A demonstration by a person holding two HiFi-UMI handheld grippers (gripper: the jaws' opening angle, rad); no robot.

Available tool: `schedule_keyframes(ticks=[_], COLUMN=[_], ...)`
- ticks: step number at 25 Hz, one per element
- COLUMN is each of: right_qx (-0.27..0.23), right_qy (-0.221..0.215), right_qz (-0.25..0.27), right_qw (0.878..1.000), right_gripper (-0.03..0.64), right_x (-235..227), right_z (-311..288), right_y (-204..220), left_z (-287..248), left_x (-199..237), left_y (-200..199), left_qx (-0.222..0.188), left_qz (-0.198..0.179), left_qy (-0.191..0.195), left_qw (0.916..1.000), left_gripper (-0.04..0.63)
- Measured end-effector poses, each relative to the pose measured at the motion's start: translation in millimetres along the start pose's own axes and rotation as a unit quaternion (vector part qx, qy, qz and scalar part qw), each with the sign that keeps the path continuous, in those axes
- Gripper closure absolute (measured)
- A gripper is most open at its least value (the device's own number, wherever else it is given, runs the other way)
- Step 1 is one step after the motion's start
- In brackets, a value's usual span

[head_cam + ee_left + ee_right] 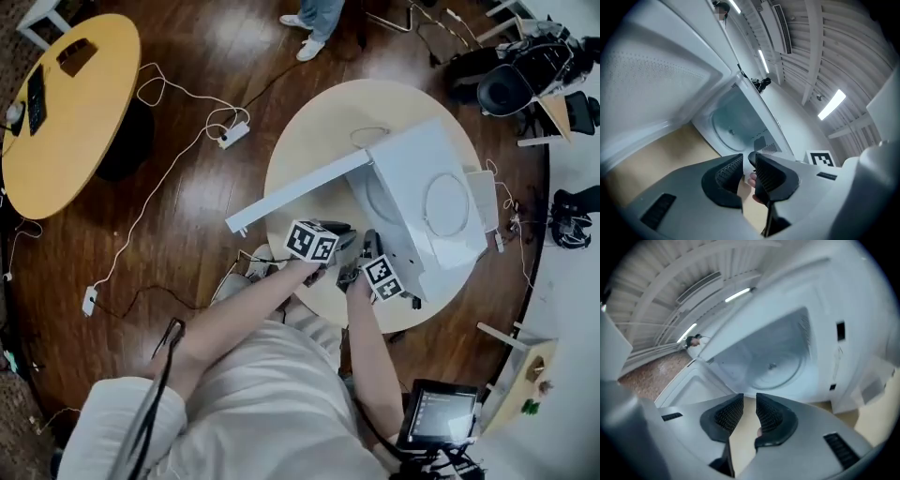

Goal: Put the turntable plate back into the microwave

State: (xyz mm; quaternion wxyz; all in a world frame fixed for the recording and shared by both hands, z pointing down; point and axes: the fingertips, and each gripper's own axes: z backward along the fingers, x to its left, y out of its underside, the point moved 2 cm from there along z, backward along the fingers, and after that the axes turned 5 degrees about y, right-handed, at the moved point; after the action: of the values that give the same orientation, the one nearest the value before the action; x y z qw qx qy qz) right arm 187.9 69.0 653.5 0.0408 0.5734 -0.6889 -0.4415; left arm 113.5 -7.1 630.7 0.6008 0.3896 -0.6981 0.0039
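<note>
The white microwave [422, 202] stands on a round pale table [309, 150] with its door [300, 192] swung open to the left. The round glass turntable plate [733, 126] lies flat on the cavity floor, and it shows in the right gripper view too as the plate [776, 366]. Both grippers hover side by side just in front of the opening. My left gripper [747, 164] is open by a narrow gap with nothing between its pads. My right gripper [750, 404] is also open and empty. In the head view the left gripper [339, 236] and right gripper [368, 248] are close together.
A round ring outline [447, 204] shows on the microwave's top. Cables and a power strip [234, 133] run over the dark wood floor. A yellow oval table [70, 103] stands at the left, and a tablet screen [439, 415] at the lower right. A person's feet [305, 33] are at the top.
</note>
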Motion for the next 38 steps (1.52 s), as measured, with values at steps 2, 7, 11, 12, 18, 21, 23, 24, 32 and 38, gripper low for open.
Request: schedule_keyframes(ticks=[2,7,11,12,18,21,23,24,32,38], right_qx=[-0.011,-0.058,-0.105,-0.120,-0.193,-0.207,-0.209,-0.208,-0.241,-0.242], right_qy=[-0.030,-0.076,-0.069,-0.061,-0.021,-0.015,-0.013,-0.013,-0.013,-0.002], right_qz=[0.064,0.145,0.166,0.165,0.141,0.144,0.145,0.148,0.131,0.109], right_qw=[0.997,0.985,0.978,0.977,0.971,0.968,0.967,0.967,0.961,0.964], right_gripper=[0.548,0.548,0.548,0.548,0.548,0.548,0.548,0.548,0.548,0.548], right_x=[15,34,30,28,17,11,8,7,-8,-30], right_z=[15,65,101,110,149,161,168,173,199,216], right_y=[-17,-60,-86,-93,-133,-145,-152,-154,-148,-125], left_z=[-2,3,14,17,34,37,36,35,50,55], left_x=[-9,-34,-43,-46,-66,-82,-92,-97,-107,-101], left_y=[-9,-21,-34,-39,-64,-72,-78,-80,-69,-55], left_qx=[-0.003,-0.006,-0.010,-0.013,-0.051,-0.060,-0.063,-0.068,-0.070,-0.062], left_qz=[-0.002,-0.012,-0.023,-0.023,-0.013,-0.026,-0.036,-0.034,-0.081,-0.090], left_qy=[0.005,0.027,0.041,0.045,0.076,0.086,0.088,0.087,0.079,0.072], left_qw=[1.0000,0.9995,0.9988,0.9986,0.9957,0.9942,0.9935,0.9933,0.9911,0.9914], left_gripper=[0.526,0.528,0.526,0.526,0.526,0.526,0.526,0.526,0.528,0.528])
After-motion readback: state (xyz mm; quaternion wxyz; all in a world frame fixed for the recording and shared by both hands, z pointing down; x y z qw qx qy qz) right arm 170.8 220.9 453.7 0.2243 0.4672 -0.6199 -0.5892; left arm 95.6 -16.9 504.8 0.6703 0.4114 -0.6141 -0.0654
